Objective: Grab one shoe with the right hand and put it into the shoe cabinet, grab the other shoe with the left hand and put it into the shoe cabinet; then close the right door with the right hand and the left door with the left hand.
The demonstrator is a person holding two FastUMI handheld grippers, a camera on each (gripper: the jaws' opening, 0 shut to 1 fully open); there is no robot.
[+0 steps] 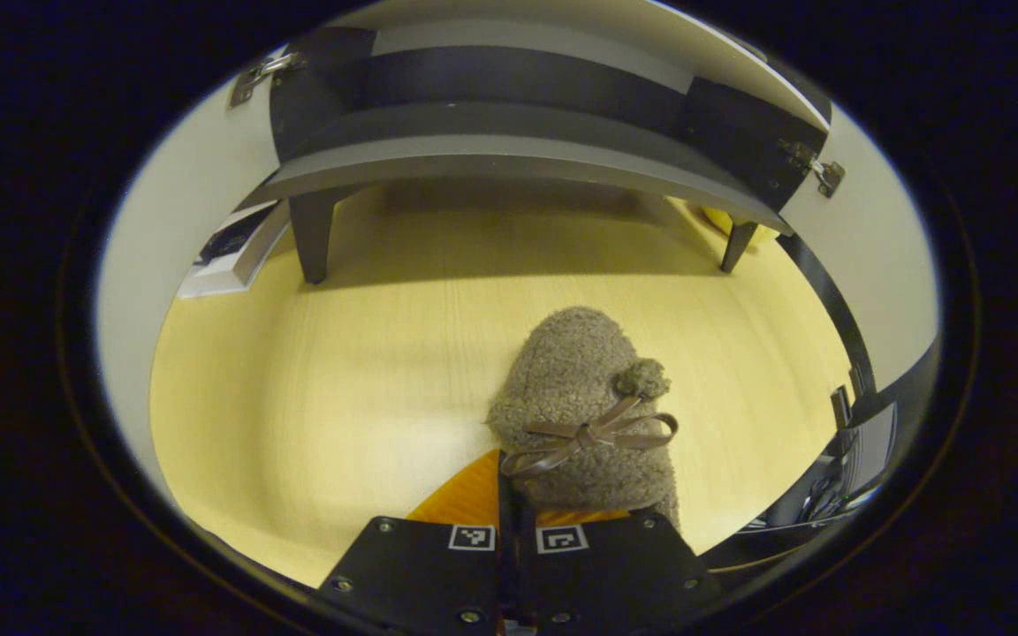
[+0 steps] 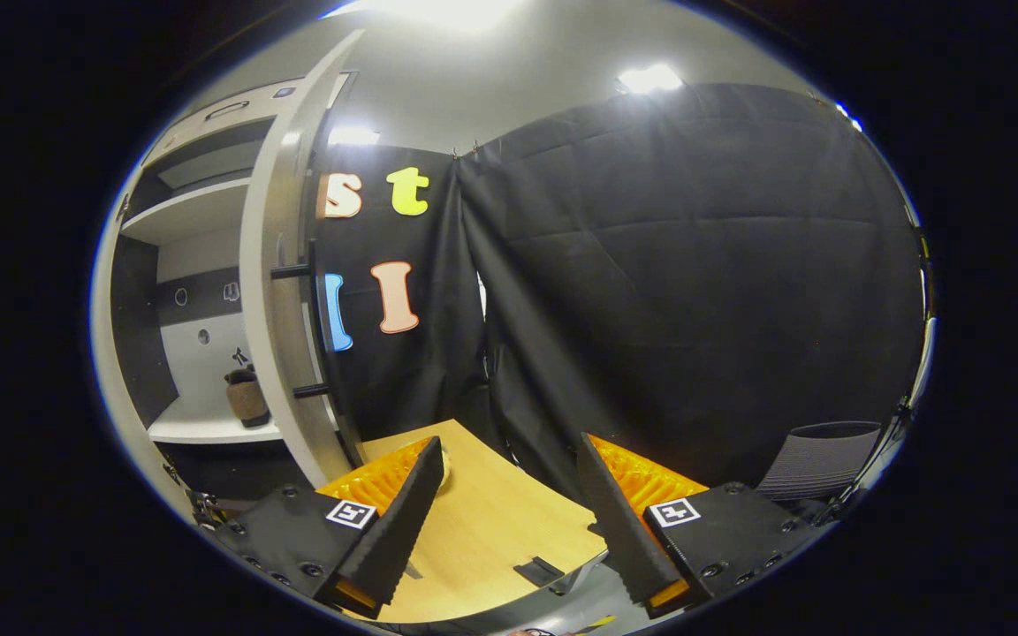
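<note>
One shoe (image 1: 584, 411) pinched in left claw (image 1: 516, 517), toe toward 12 | cabinet (image 1: 518, 155) at 12 | right claw (image 2: 509, 521) spread, empty.

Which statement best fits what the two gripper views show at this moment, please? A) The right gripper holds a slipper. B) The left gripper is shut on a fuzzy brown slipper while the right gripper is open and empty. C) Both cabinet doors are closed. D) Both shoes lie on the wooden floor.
B: in the left gripper view the left gripper has its fingers closed on the fuzzy brown slipper, while the right gripper stands wide open with nothing between its fingers.
</note>
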